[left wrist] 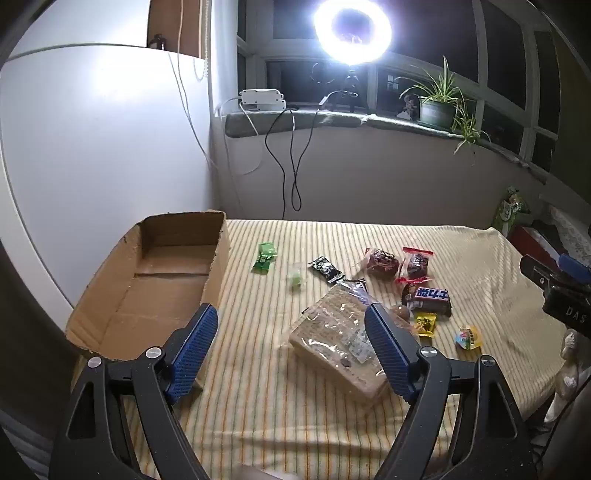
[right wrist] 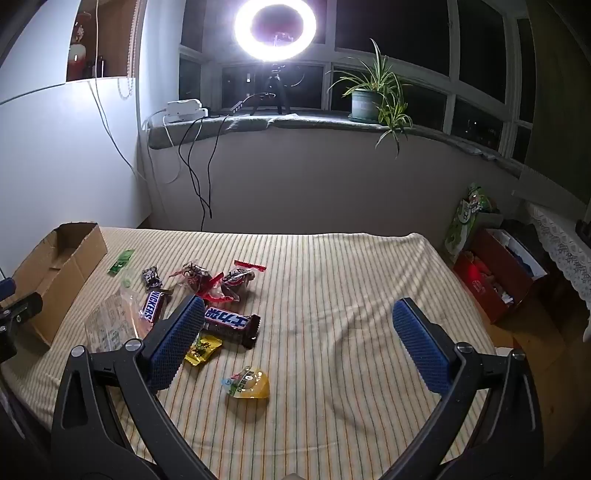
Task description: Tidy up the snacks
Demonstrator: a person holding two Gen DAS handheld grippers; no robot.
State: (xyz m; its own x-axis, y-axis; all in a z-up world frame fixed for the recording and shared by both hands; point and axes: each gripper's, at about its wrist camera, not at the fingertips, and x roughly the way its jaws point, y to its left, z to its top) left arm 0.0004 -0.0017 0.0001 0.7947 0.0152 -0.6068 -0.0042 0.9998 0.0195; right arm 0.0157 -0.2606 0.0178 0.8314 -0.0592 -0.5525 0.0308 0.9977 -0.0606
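Observation:
An open cardboard box [left wrist: 162, 280] lies at the left of the striped cloth [left wrist: 258, 406]; it also shows in the right wrist view [right wrist: 59, 273]. Snacks are scattered on the cloth: a clear packet of wafers [left wrist: 336, 339], a Snickers bar [left wrist: 430, 295], two red-wrapped sweets [left wrist: 397, 262], a green packet [left wrist: 264, 256], a black packet [left wrist: 327, 269], a yellow sweet [left wrist: 424, 323] and a jelly cup [right wrist: 247, 382]. My left gripper [left wrist: 291, 317] is open above the cloth, between the box and the wafers. My right gripper [right wrist: 299, 310] is open and empty above the cloth, right of the Snickers bars [right wrist: 229, 323].
A ring light [left wrist: 352, 31] and a potted plant [left wrist: 439, 103] stand on the windowsill behind. Cables hang down the wall. A red box [right wrist: 498, 273] with goods sits on the floor at the right. A white wall borders the left.

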